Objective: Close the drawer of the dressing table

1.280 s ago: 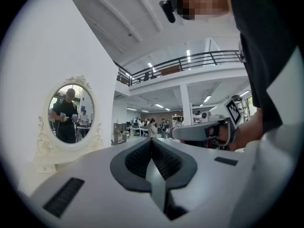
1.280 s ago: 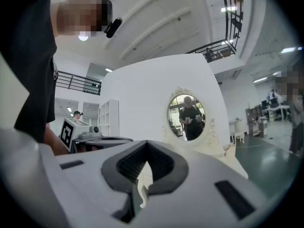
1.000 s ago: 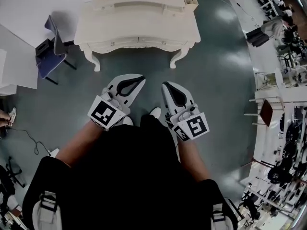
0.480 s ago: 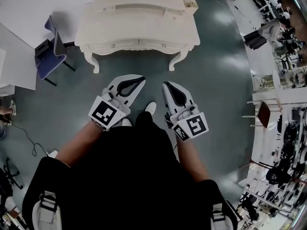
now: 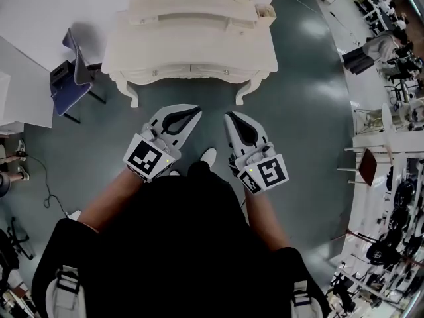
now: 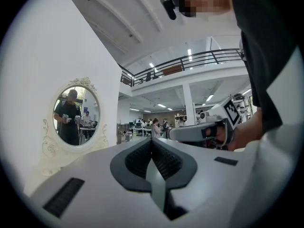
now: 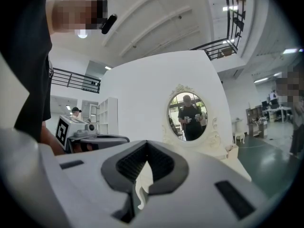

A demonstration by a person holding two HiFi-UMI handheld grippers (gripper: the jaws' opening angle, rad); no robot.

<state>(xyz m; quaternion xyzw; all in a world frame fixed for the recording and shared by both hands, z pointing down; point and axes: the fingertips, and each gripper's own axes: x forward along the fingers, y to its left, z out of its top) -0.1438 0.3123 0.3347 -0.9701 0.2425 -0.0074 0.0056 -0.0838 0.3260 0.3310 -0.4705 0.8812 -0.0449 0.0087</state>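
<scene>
- The left gripper (image 5: 193, 112) is being held with its jaws pressed together on nothing; its dark pads (image 6: 137, 158) are meeting at the tips.
- The right gripper (image 5: 231, 119) is being held the same way, jaws together and empty. Both are being pointed level toward the dressing table (image 5: 192, 42), side by side and well apart from it.
- The drawer fronts (image 5: 165, 70) are being shown under the front edge of the table top, ahead of both grippers; whether either is pulled out cannot be told from this steep angle.
- An oval mirror (image 7: 187, 115) is standing upright at the back of the table, and a small box (image 5: 265, 10) is resting at its right rear corner.
- Risk, as judged: if a drawer is being pushed at one end only, it is likely to be skewed and jammed in its runners.
- Risk, as judged: closed jaw tips give a narrow contact — a slip off the curved front or a knob is possible if the push is being applied at an angle.
- Risk, as judged: a hard shove may shift the table on the smooth floor (image 5: 298, 111) and unsettle the box.
</scene>
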